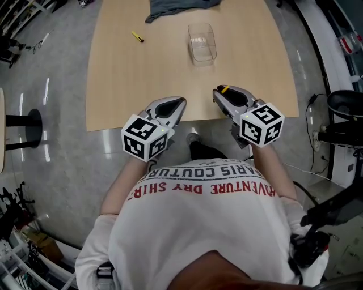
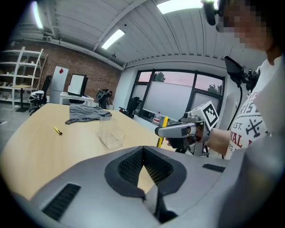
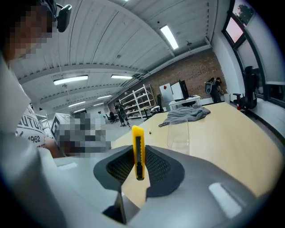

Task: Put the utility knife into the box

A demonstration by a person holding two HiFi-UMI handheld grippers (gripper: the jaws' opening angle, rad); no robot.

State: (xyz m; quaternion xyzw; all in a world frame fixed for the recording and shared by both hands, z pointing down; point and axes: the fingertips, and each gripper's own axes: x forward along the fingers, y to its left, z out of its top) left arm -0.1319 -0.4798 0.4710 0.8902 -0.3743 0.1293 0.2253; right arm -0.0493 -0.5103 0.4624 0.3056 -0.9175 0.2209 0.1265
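wooden table point(image 1: 142, 85) below, right gripper point(image 1: 226, 95) clamps upright yellow utility knife point(image 3: 138, 151).

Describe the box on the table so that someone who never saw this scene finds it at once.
Look at the light wooden table, toward its far end, just before the crumpled grey cloth. The box stands there: an open-topped container, see-through and empty, unlike the opaque cloth and the thin yellow item nearby.
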